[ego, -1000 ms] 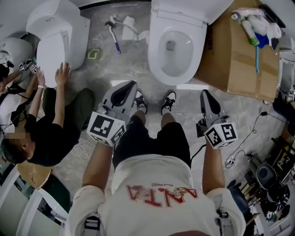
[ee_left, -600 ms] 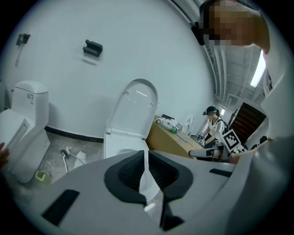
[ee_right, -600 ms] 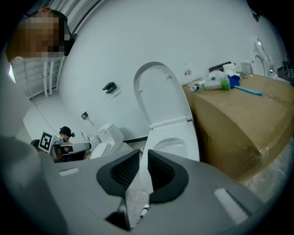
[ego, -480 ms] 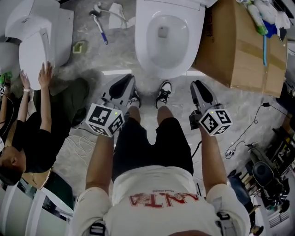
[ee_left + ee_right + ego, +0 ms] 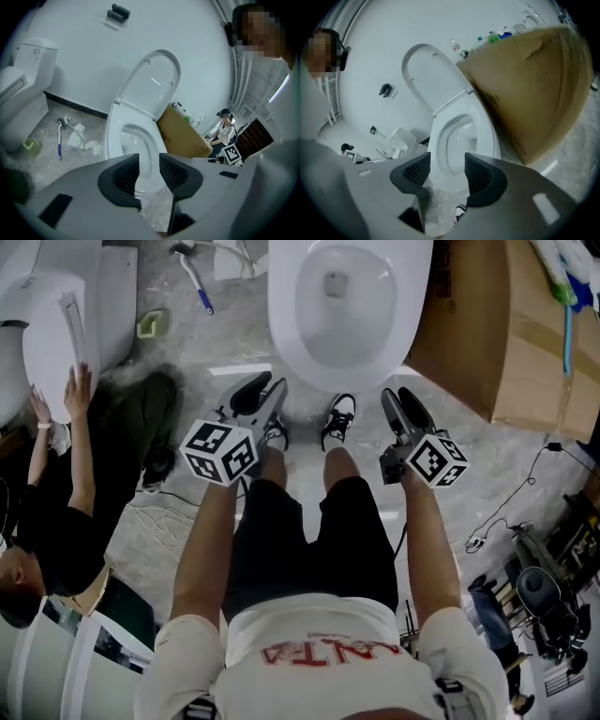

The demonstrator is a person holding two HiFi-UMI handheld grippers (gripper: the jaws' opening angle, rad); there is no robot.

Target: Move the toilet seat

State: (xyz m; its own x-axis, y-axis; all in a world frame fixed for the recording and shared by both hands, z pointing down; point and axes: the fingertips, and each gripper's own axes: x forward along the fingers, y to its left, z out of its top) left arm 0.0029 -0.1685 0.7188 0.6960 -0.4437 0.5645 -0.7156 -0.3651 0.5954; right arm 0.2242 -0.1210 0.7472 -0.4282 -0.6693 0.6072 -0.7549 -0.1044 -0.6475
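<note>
Head view looks steeply down on a white toilet [image 5: 347, 296] whose bowl lies straight ahead of the person's feet; I take this bowl as the landmark. The toilet seat [image 5: 284, 324] seems to lie flat on the bowl's rim, its long axis running front to back, away from the person. The left gripper [image 5: 267, 395] is just beside the bowl's front on the left, and the right gripper [image 5: 398, 401] is just beside it on the right. Both point forward and neither touches it; they look about equally near, the right perhaps slightly nearer. Right of the bowl a cardboard box [image 5: 487, 324] stands close. Left of the bowl a toilet brush [image 5: 199, 294] lies on the grey mottled floor [image 5: 487, 484], and further left another person [image 5: 56, 521] kneels at a second toilet [image 5: 56, 324]. Left gripper view shows its jaws opening, moderately apart, with nothing between them and only the bowl's front beyond. The lid [image 5: 152, 84] stands upright behind the bowl, before a white wall [image 5: 187, 33]. Right gripper view shows its jaws opening too, wider and also empty, with the bowl straight ahead beyond the gap. I judge that the seat's front edge is the place to reach for.
</note>
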